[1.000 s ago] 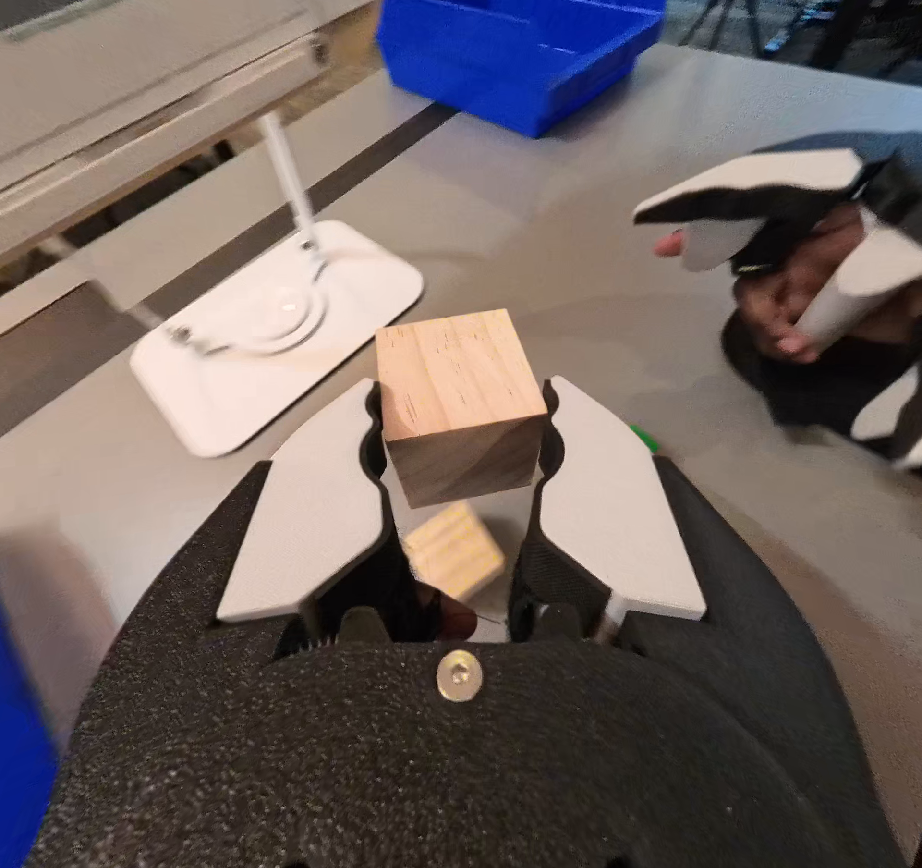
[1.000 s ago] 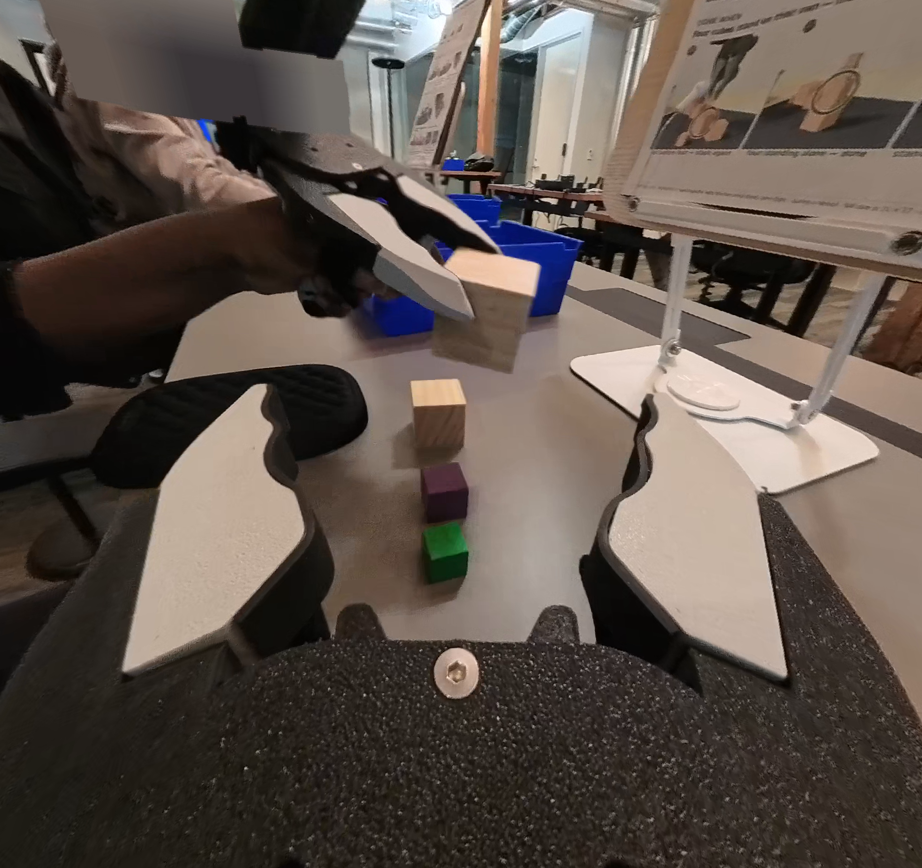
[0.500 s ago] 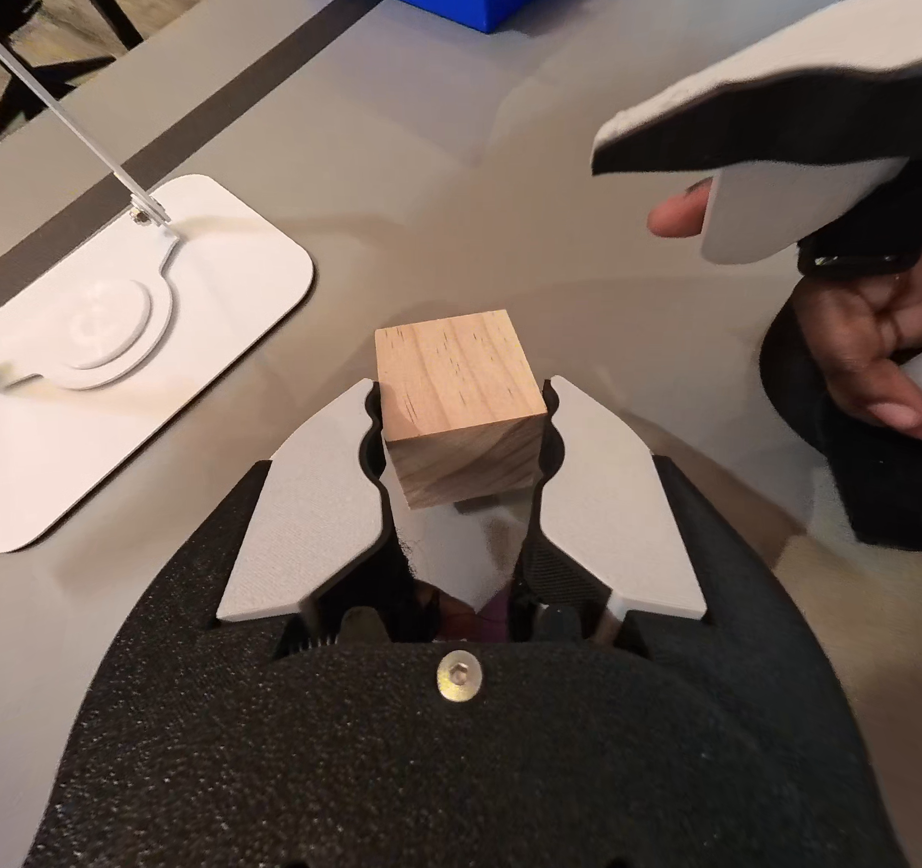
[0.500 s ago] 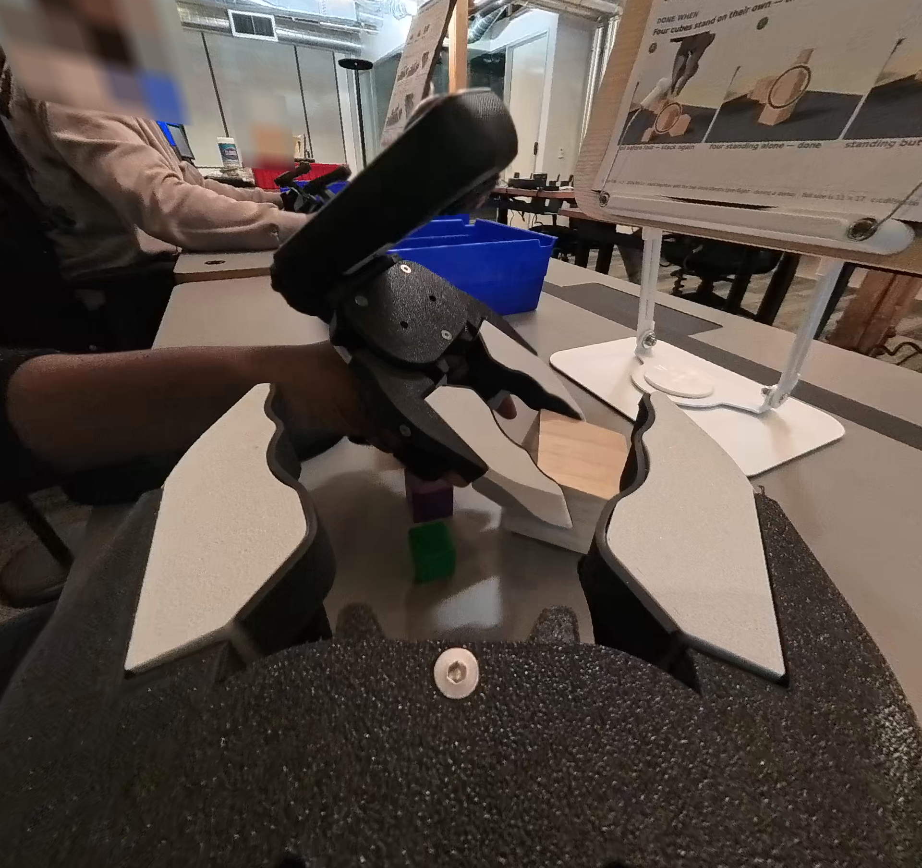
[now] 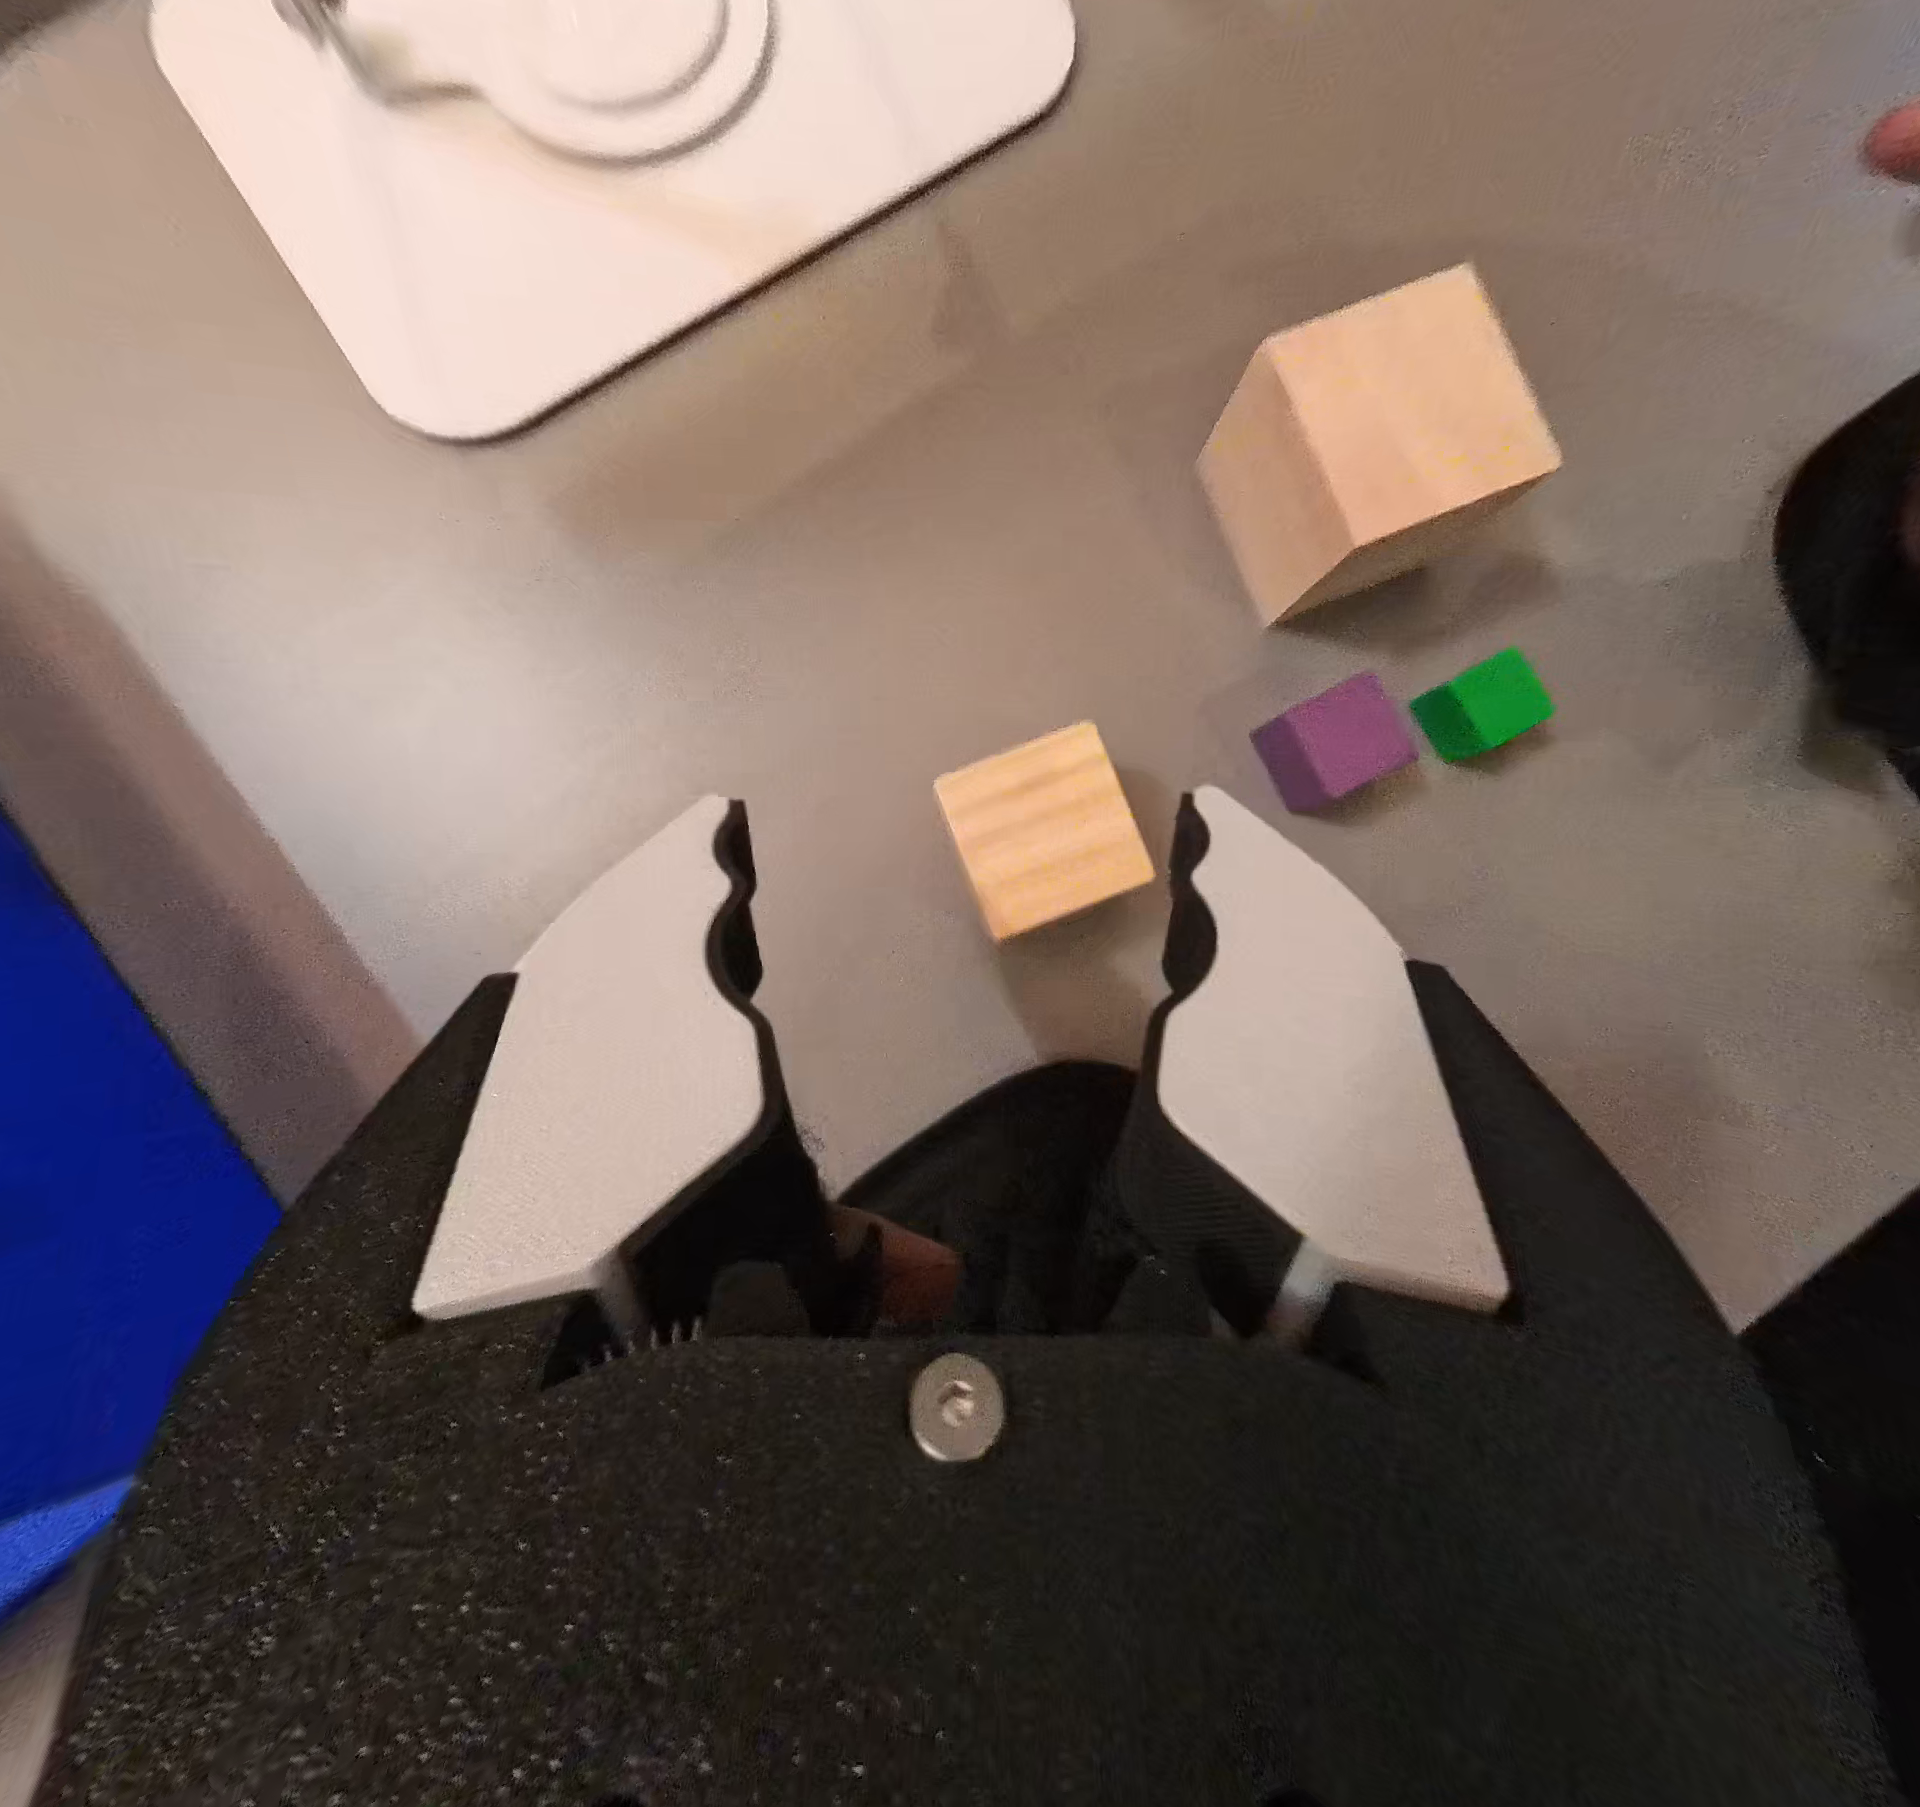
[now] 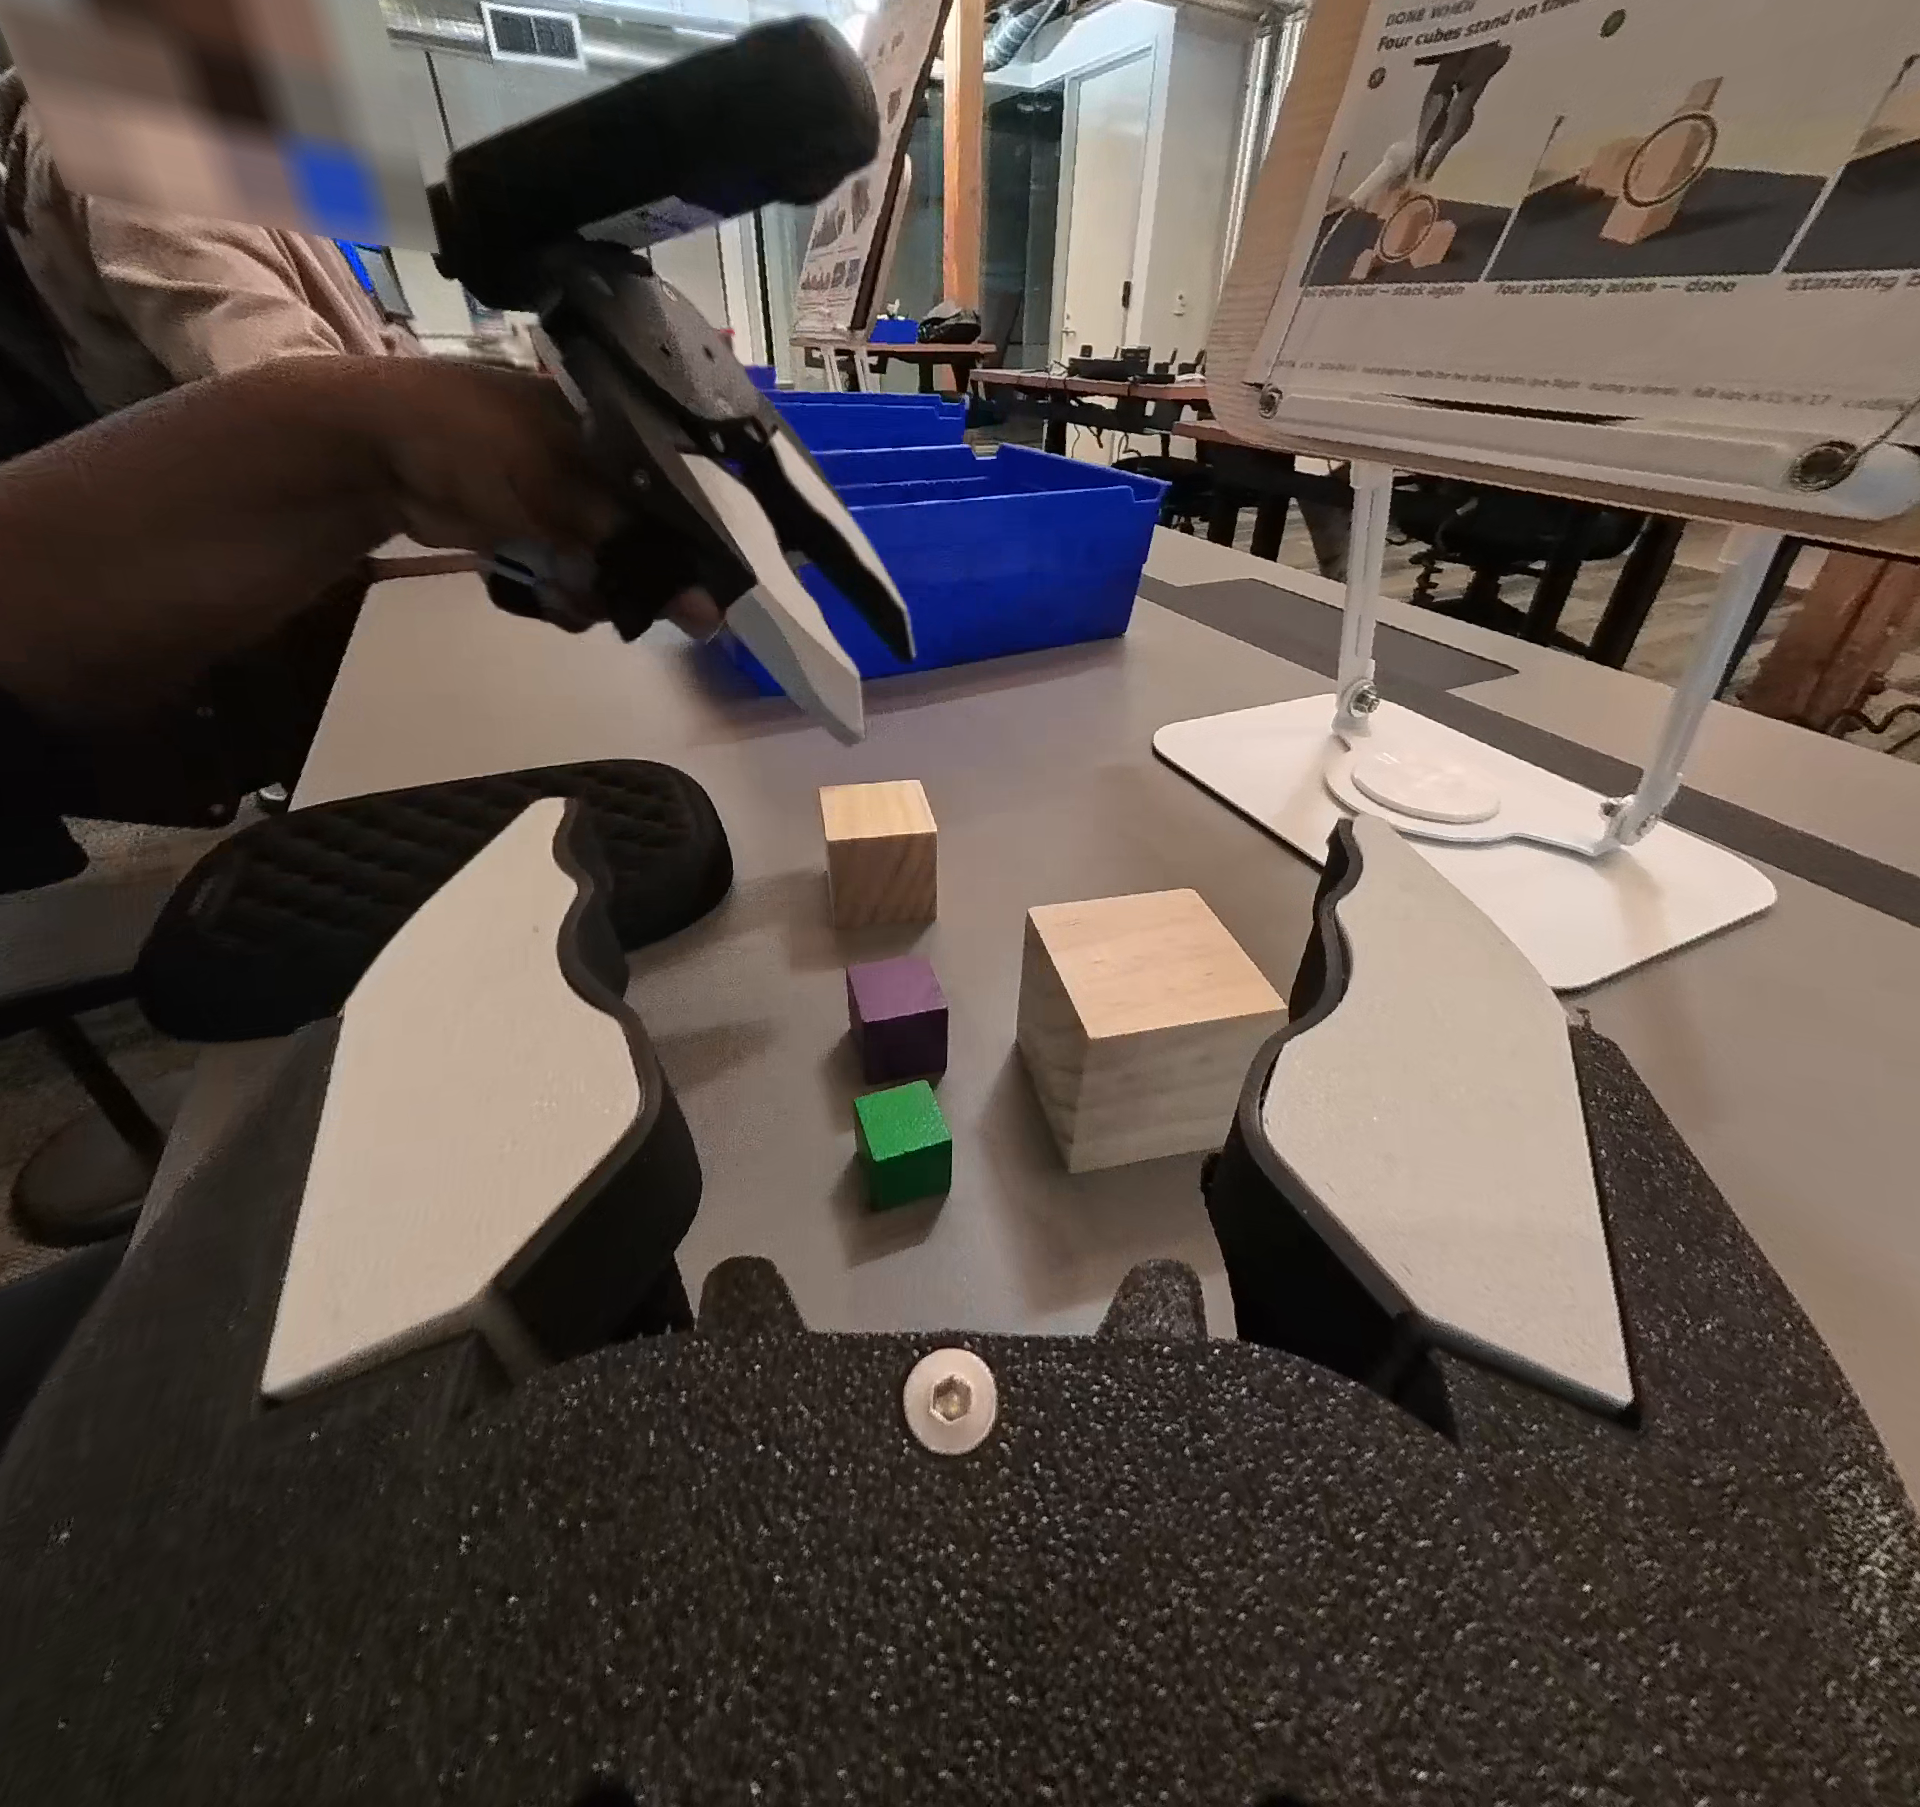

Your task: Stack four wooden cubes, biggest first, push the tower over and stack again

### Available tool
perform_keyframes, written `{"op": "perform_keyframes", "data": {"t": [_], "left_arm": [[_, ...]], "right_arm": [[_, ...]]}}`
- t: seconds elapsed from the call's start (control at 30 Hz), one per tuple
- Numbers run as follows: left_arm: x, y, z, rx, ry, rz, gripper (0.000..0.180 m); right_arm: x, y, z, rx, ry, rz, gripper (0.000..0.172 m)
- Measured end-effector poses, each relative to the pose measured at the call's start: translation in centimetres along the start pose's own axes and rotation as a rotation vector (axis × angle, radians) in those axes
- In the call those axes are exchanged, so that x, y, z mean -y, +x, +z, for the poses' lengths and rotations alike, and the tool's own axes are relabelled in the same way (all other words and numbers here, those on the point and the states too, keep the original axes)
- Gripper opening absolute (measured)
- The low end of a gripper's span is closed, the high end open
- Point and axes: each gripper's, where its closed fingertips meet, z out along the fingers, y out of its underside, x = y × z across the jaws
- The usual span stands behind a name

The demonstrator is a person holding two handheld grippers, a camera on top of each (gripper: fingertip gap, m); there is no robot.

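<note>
— Four cubes are seen on a grey surface (image 6: 1039, 749): a large wooden cube (image 6: 1143, 1019), a small wooden cube (image 6: 878, 864), a purple cube (image 6: 896, 1017) and a green cube (image 6: 902, 1141).

— How are the cubes arranged?

— The green, purple and small wooden cubes are lined up in a row, each apart from the next. The large wooden cube is set beside that row, near the purple one, on the side of a white stand base (image 6: 1455, 822).

— Where are the grippers placed?

— The left gripper (image 5: 961, 884) is held above the surface, tilted down, with its fingers spread and nothing clamped. From its own camera the small wooden cube (image 5: 1044, 827) is framed between the fingertips, closer to the right finger (image 5: 1288, 936), but no contact is shown; it is seen raised clear of the cube from the other side. The right gripper (image 6: 956, 936) is kept low and wide apart, also bare. The large wooden cube is seen just inside its right finger (image 6: 1455, 1061), whether touching cannot be told.

— What else is pictured?

— A blue bin (image 6: 987, 552) is shown behind the left gripper, and a black padded rest (image 6: 312, 884) at the surface's edge.
</note>
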Motion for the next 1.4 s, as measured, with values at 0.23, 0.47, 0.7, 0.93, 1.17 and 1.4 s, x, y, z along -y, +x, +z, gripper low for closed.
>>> {"op": "perform_keyframes", "data": {"t": [0.23,0.47,0.7,0.93,1.17,1.4], "left_arm": [[-1.3,1.9,2.4,0.013,-0.079,-0.016,0.076],[-1.5,2.4,3.7,-0.05,-0.12,-0.022,0.044],[6.8,5.6,1.1,-0.166,-0.009,0.173,0.044],[8.1,8.6,4.2,-0.134,-0.16,0.276,0.044],[8.5,10.0,5.0,-0.124,-0.159,0.289,0.044],[8.1,10.2,5.5,-0.134,-0.171,0.281,0.044]], "right_arm": [[0.1,0.1,-0.1,-0.009,0.006,0.003,0.126],[0.0,-0.1,0.0,-0.002,-0.003,-0.013,0.125],[-0.2,-0.1,0.1,-0.003,-0.014,-0.019,0.125],[0.0,0.2,0.0,-0.012,0.001,0.008,0.125],[0.0,0.2,0.0,-0.012,0.004,0.013,0.125],[0.0,0.3,0.0,-0.012,0.002,0.014,0.125]]}}
